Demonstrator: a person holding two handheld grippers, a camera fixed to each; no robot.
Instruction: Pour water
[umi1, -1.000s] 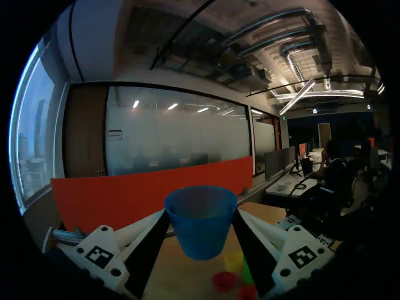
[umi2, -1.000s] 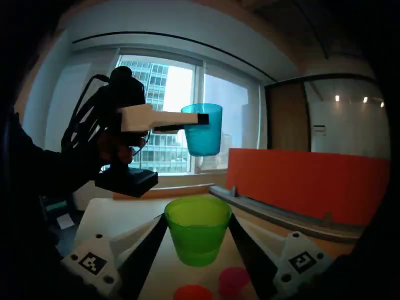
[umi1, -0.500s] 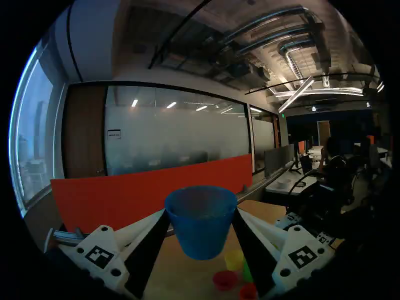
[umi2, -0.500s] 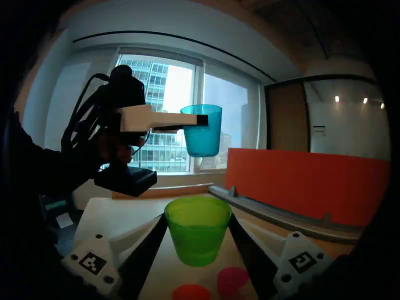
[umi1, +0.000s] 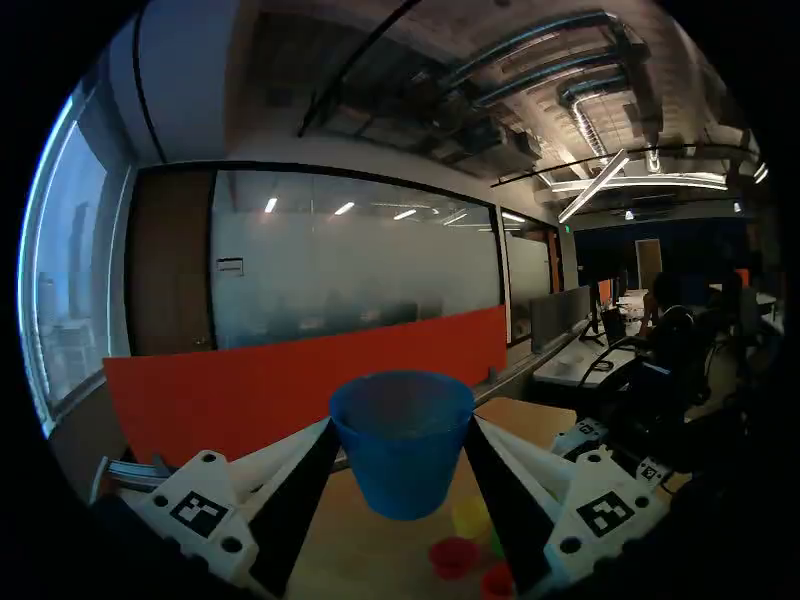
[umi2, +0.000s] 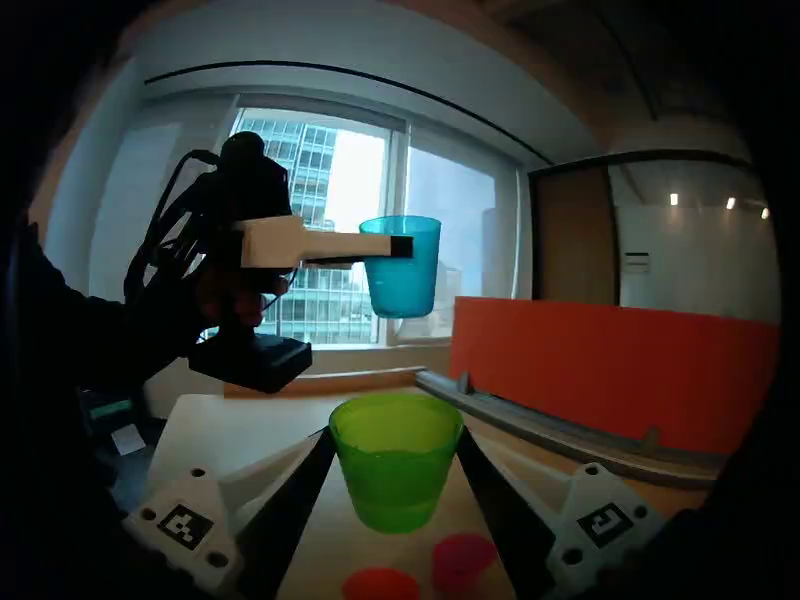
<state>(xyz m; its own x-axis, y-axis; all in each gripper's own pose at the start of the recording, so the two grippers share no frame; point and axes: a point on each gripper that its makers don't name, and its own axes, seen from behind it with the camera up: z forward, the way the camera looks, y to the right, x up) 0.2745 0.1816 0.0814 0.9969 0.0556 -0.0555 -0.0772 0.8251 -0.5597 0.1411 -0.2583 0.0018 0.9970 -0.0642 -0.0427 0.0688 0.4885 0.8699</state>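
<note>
Two cups in play, both upright. Right tool (umi2: 396, 450) is clamping the green cup (umi2: 396, 475) between both fingers. A darker band in its lower half is reading as liquid, though I am not certain, and I cannot tell whether its base is clear of the table (umi2: 230, 430). Just below it, a red cup (umi2: 381, 584) and a pink cup (umi2: 463, 552) are sitting on the table.

Farther out, left tool (umi2: 400, 250), carried by a hand (umi2: 225, 290), is gripping the blue cup (umi2: 402, 288) on both sides. It is sitting higher than the green one and well apart from it, rim level. In the left gripper view I am looking over that blue rim, but I cannot tell whether it is carrying water. Behind, an orange partition (umi2: 620, 370) is running along the table's far edge, with a window (umi2: 320, 180) beyond.

Judgement: both pickups are done, but pouring is not yet starting, since neither cup is tilting and no stream is showing. Remaining: bringing one rim over the other, tipping, levelling. I am unable to say which cup is the source.
</note>
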